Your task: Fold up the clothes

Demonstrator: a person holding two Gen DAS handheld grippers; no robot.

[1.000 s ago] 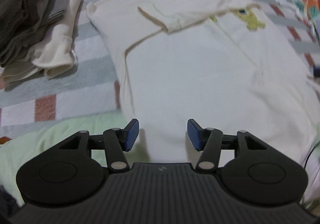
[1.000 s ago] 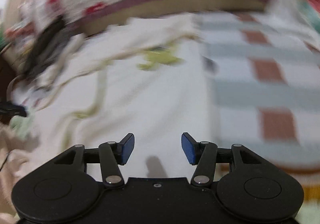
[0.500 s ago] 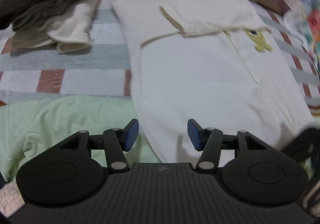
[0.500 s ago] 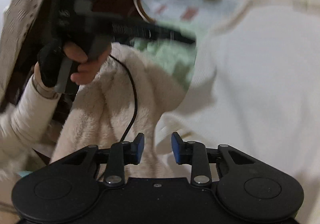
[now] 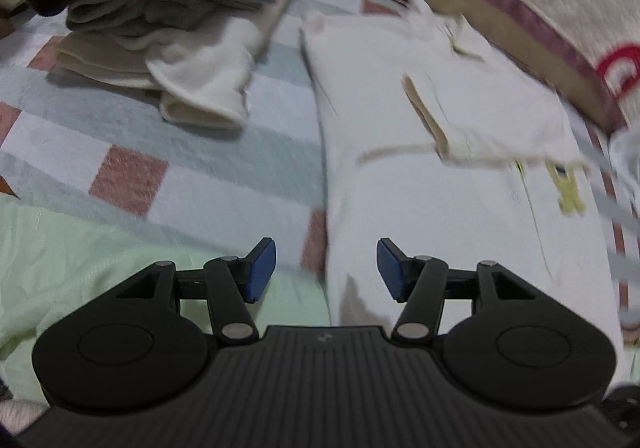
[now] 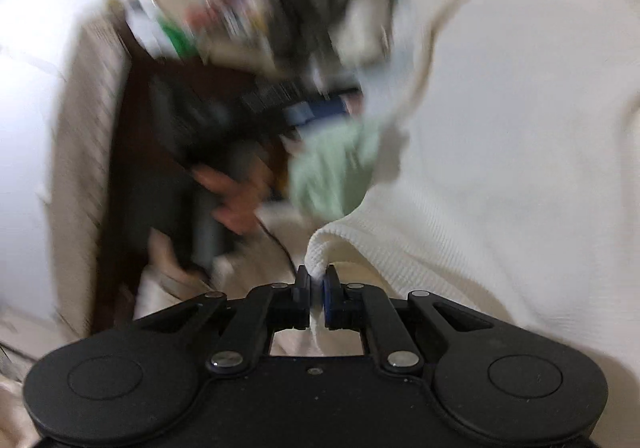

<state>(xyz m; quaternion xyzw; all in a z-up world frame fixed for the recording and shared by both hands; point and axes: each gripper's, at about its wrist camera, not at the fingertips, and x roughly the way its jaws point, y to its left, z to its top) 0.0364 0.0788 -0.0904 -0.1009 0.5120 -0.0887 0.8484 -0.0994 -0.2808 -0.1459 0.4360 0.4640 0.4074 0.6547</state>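
A white polo shirt [image 5: 440,183] with a small yellow-green figure on its chest lies flat on the checked bedspread [image 5: 168,151], one sleeve folded inward. My left gripper [image 5: 326,268] hovers over the shirt's lower left corner. Its jaws are opening a little, and nothing is pinched between its blue pads. In the right wrist view the same white shirt [image 6: 520,167] fills the right side. My right gripper [image 6: 317,284] is closing, and its pads pinch the ribbed hem edge of the shirt.
A stack of folded clothes [image 5: 168,7] in brown, grey and cream lies at the upper left. A pale green cloth [image 5: 80,268] sits beside the shirt's hem. The right wrist view shows a hand [image 6: 236,199] on the other gripper's black handle, blurred.
My right gripper swung down to the shirt's hem and closed on it. My left gripper slid left toward the shirt's lower left corner and stayed open.
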